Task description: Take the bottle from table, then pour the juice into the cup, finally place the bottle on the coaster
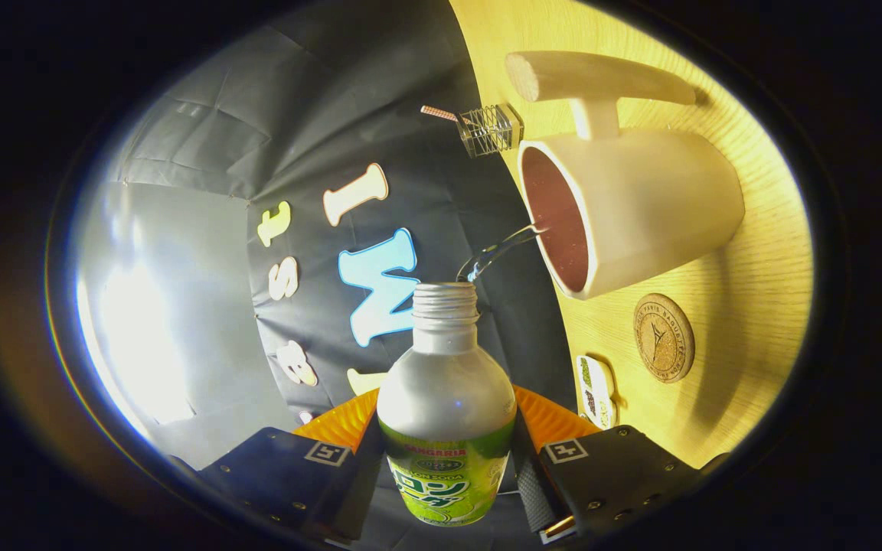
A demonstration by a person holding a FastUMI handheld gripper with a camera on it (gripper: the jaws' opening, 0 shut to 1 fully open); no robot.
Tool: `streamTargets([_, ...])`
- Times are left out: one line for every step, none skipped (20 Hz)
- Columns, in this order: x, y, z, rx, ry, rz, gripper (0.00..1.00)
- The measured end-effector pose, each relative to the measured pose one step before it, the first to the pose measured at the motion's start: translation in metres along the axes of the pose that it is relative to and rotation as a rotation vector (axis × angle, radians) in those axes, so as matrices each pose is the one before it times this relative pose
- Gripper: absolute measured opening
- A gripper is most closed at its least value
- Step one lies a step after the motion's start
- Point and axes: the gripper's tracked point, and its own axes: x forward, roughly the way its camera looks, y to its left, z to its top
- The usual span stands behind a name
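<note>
Bottle (446, 413), clamped in hand-held gripper (449, 474), long axis tipped, mouth toward cup (632, 210), liquid streaming in; coaster (664, 337) beside cup on worktop (747, 321).

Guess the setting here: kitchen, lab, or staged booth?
Most likely a staged recording booth: a black cloth wall behind a light wooden table with just a few props. The hand-held gripper clamps a bottle, pouring into a cup.
</note>
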Motion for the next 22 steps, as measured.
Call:
streamTargets([-0.00016, 0.00048, 0.00058, 0.00038, -0.00027, 0.00254, 0.77])
streamTargets([-0.00081, -0.00014, 0.00048, 0.00119, -0.00355, 0.00061, 0.77])
streamTargets([-0.00041, 0.00026, 0.00134, 0.00528, -0.00387, 0.00388, 0.77])
streamTargets([-0.00142, 0.00097, 0.0, 0.00914, -0.0004, 0.00153, 0.77])
streamTargets([-0.00002, -0.00011, -0.00057, 0.00819, 0.0, 0.00045, 0.77])
streamTargets([0.0, -0.00088, -0.00117, 0.00548, 0.00319, -0.00343, 0.77])
streamTargets([-0.00004, -0.00047, -0.0002, 0.00447, 0.00231, -0.00206, 0.77])
streamTargets([0.00037, 0.00092, -0.00047, 0.00519, 0.002, -0.00186, 0.77])
streamTargets([-0.00013, 0.00025, 0.00095, 0.00688, -0.00294, -0.0005, 0.77])
streamTargets([-0.00058, 0.00049, 0.00014, 0.01002, -0.00233, 0.00172, 0.77])
streamTargets([0.00084, -0.00028, -0.00125, 0.00687, 0.00255, 0.00159, 0.77])
streamTargets([0.00083, -0.00073, -0.00122, -0.00096, 0.00331, -0.00203, 0.77])
streamTargets([0.00065, -0.00236, -0.00057, -0.00176, 0.0039, -0.00394, 0.77])
streamTargets([-0.00001, 0.00041, -0.00021, 0.00354, 0.00011, 0.00112, 0.77])
streamTargets([0.00003, -0.0007, 0.0005, 0.00901, -0.0016, 0.0033, 0.77])
streamTargets([-0.00074, -0.00067, 0.00124, 0.00973, -0.00423, 0.00266, 0.77])
streamTargets([-0.00038, -0.00323, 0.00071, 0.008, -0.00469, -0.0042, 0.77])
streamTargets([0.00037, -0.00283, -0.0002, 0.00861, 0.00022, -0.00568, 0.77])
streamTargets([0.00053, -0.00344, -0.00038, 0.00554, 0.00068, -0.00663, 0.77])
streamTargets([0.00007, -0.00143, 0.00095, 0.00301, 0.00348, -0.00645, 0.77])
streamTargets([0.0007, -0.00233, 0.00136, 0.003, 0.00016, -0.00561, 0.77])
streamTargets([0.00026, 0.0004, 0.00174, 0.00774, -0.00169, -0.00086, 0.77])
